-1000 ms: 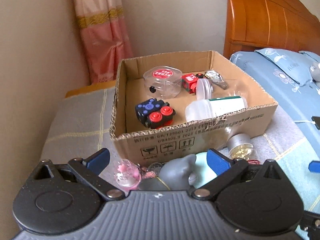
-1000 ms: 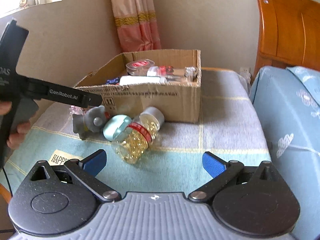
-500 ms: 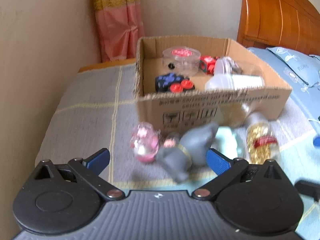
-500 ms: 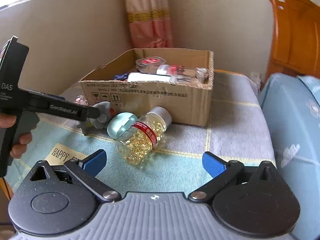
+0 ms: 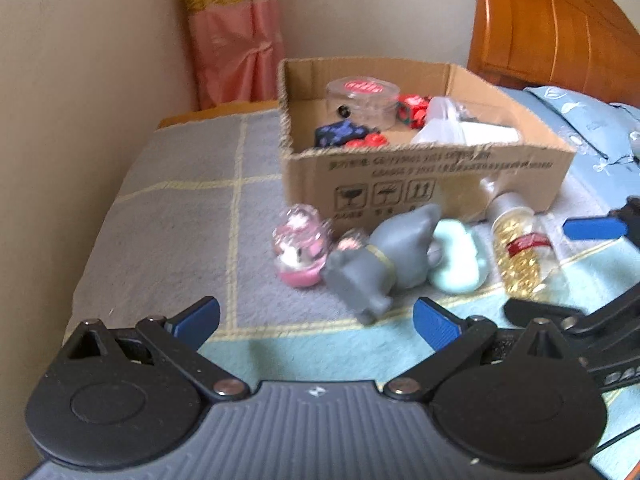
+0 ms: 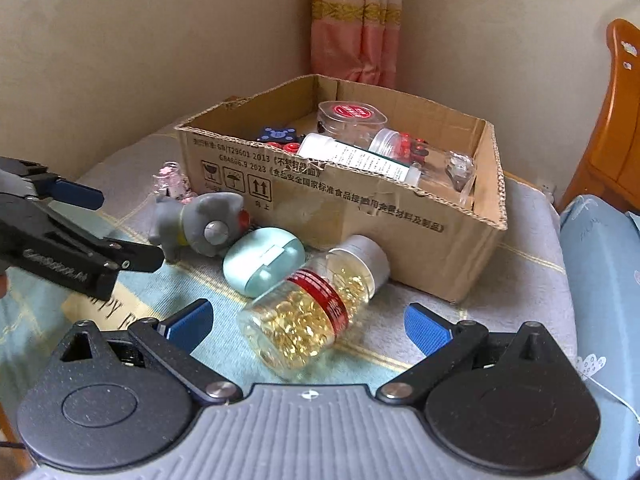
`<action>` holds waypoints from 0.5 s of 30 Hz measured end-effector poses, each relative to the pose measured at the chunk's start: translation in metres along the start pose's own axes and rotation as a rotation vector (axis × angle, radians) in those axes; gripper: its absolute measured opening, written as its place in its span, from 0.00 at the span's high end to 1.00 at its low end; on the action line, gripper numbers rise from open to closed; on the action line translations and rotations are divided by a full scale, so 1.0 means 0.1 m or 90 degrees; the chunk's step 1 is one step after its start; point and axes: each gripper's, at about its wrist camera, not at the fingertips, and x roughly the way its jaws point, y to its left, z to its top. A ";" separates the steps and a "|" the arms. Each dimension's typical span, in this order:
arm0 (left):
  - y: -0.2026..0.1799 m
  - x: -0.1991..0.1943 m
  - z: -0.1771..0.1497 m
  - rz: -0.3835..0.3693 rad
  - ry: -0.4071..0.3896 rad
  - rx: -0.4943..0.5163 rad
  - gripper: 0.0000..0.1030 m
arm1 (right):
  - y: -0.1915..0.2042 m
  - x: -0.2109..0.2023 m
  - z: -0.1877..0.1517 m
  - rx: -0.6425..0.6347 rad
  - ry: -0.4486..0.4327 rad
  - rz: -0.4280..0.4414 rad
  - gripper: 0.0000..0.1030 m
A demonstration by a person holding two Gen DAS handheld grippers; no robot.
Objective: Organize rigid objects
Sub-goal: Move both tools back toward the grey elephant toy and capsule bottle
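Note:
A cardboard box on the bed cover holds several small items. In front of it lie a pink snow globe, a grey elephant toy, a mint green case and a clear bottle of yellow capsules. My left gripper is open and empty, a short way back from the elephant. My right gripper is open and empty, its blue pads on either side of the capsule bottle's base; one pad shows at the right.
A beige wall and a pink curtain stand behind the box. A wooden headboard and a blue patterned pillow are on the right. The grey and teal checked cover ends at the left by the wall.
My left gripper has pulled back from the box, so the toys in front of it now show in full. My right gripper has moved forward to the capsule bottle.

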 end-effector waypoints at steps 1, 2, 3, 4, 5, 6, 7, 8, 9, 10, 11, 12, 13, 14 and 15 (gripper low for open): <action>-0.02 0.01 0.02 -0.003 -0.004 -0.001 0.01 | 0.00 0.03 -0.01 0.006 0.001 -0.007 0.00; -0.03 0.03 0.03 -0.008 -0.006 -0.001 0.01 | -0.01 0.04 -0.01 0.013 0.002 -0.015 0.00; -0.04 0.04 0.04 -0.012 -0.006 -0.002 0.01 | -0.03 0.05 -0.02 0.022 0.005 -0.025 0.00; -0.04 0.06 0.04 -0.013 -0.005 -0.003 0.01 | -0.05 0.04 -0.04 0.031 0.009 -0.029 0.00; -0.04 0.08 0.04 -0.014 -0.003 -0.002 0.01 | -0.10 0.02 -0.07 0.042 0.011 -0.028 0.00; -0.05 0.10 0.03 -0.012 -0.001 -0.001 0.01 | -0.14 -0.01 -0.09 0.050 0.012 -0.029 0.00; -0.04 0.11 0.02 -0.009 0.001 0.000 0.01 | -0.17 -0.04 -0.12 0.054 0.016 -0.035 0.00; -0.02 0.14 0.03 -0.005 0.003 -0.001 0.01 | -0.21 -0.07 -0.15 0.054 0.018 -0.043 0.00; 0.00 0.16 0.03 -0.001 0.006 -0.004 0.01 | -0.24 -0.10 -0.18 0.056 0.018 -0.045 0.00; 0.02 0.18 0.02 0.003 0.009 -0.009 0.01 | -0.29 -0.12 -0.20 0.062 0.020 -0.048 0.00; 0.05 0.19 0.01 0.005 0.012 -0.014 0.01 | -0.32 -0.14 -0.22 0.067 0.022 -0.052 0.00; 0.07 0.20 0.01 0.008 0.015 -0.018 0.01 | -0.36 -0.16 -0.24 0.071 0.024 -0.058 0.00; 0.10 0.20 0.00 0.012 0.018 -0.022 0.01 | -0.39 -0.18 -0.26 0.075 0.024 -0.066 0.00; 0.13 0.20 0.00 0.011 0.020 -0.023 0.01 | -0.43 -0.20 -0.28 0.082 0.023 -0.073 0.00; 0.15 0.20 0.00 0.006 0.020 -0.026 0.01 | -0.46 -0.20 -0.29 0.090 0.024 -0.074 0.00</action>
